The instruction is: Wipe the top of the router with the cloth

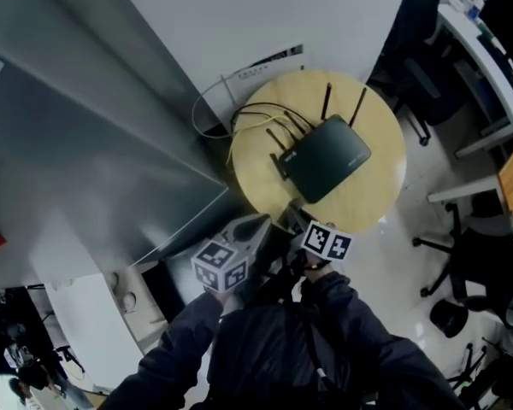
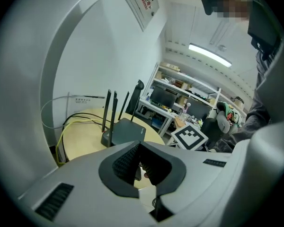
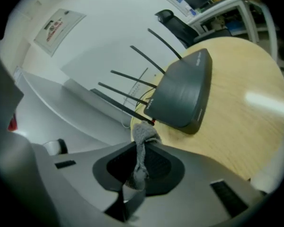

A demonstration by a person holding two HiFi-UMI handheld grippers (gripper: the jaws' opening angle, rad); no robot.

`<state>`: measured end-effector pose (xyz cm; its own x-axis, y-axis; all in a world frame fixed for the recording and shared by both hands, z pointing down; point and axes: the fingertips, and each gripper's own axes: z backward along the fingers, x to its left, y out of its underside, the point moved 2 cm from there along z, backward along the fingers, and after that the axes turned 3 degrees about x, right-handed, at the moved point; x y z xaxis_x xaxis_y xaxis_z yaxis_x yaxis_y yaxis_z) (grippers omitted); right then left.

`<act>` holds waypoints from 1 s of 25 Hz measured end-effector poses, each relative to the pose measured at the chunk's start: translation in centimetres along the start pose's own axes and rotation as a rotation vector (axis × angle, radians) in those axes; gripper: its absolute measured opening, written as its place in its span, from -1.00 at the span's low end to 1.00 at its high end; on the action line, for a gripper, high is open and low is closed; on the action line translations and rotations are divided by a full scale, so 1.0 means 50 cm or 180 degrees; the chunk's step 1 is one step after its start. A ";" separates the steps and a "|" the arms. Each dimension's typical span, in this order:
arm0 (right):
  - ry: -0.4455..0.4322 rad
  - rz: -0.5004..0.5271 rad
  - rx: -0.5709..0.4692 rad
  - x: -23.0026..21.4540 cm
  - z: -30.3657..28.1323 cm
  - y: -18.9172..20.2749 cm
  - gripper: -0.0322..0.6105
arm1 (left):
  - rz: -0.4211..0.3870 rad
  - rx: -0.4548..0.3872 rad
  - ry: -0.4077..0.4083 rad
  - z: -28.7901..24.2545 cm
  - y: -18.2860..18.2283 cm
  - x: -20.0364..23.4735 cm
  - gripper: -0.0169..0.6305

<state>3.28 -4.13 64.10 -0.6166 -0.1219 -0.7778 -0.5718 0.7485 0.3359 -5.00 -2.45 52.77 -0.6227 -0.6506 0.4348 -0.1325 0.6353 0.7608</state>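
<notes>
1. Both tools wait at the near edge of the table (image 1: pixel 385 173). The right gripper (image 3: pixel 141 151) is clamped on the cloth (image 3: pixel 144 132), leaving a grey tuft free for wiping. The left gripper (image 2: pixel 140 161) has its jaws together, holding nothing.
2. The router (image 1: pixel 327 157) lies mid-table with its top bare. Its antennas (image 1: pixel 327 101) and cables (image 1: pixel 256 122) crowd the far-left side, so the near right looks like the open way in.

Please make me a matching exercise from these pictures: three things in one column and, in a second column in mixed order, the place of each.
Things:
1. router
2. cloth
3. yellow cable

Places:
A. pinched between the jaws of the right gripper
B. lying flat on top of the round table
C. curving along the table's edge, on the router's antenna side

Pairs: 1-B, 2-A, 3-C
</notes>
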 end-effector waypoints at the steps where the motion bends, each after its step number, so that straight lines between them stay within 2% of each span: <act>1: 0.0026 -0.0126 -0.0005 -0.010 -0.019 -0.004 -0.68 | -0.0004 0.0018 -0.0015 0.004 -0.001 0.011 -0.97; 6: 0.0078 -0.0410 0.0018 -0.030 -0.093 -0.021 -0.68 | 0.0066 0.0049 -0.0120 0.023 -0.007 0.038 -0.97; 13: 0.0092 -0.0987 -0.0154 -0.055 -0.160 -0.045 -0.68 | 0.0238 0.0022 -0.0119 0.028 -0.003 0.049 -0.97; 20: 0.0118 -0.1378 -0.0232 -0.090 -0.129 -0.031 -0.68 | 0.0220 0.0034 -0.0076 0.020 0.001 0.046 -0.97; 25: 0.0154 -0.1320 -0.0185 -0.127 -0.065 -0.020 -0.68 | 0.0175 0.0029 0.0007 0.000 -0.009 0.028 -0.97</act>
<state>6.02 -6.20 70.42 -0.3517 -0.4366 -0.8281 -0.8056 0.5917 0.0302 -5.81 -3.63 53.04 -0.6274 -0.6155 0.4770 -0.1053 0.6739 0.7312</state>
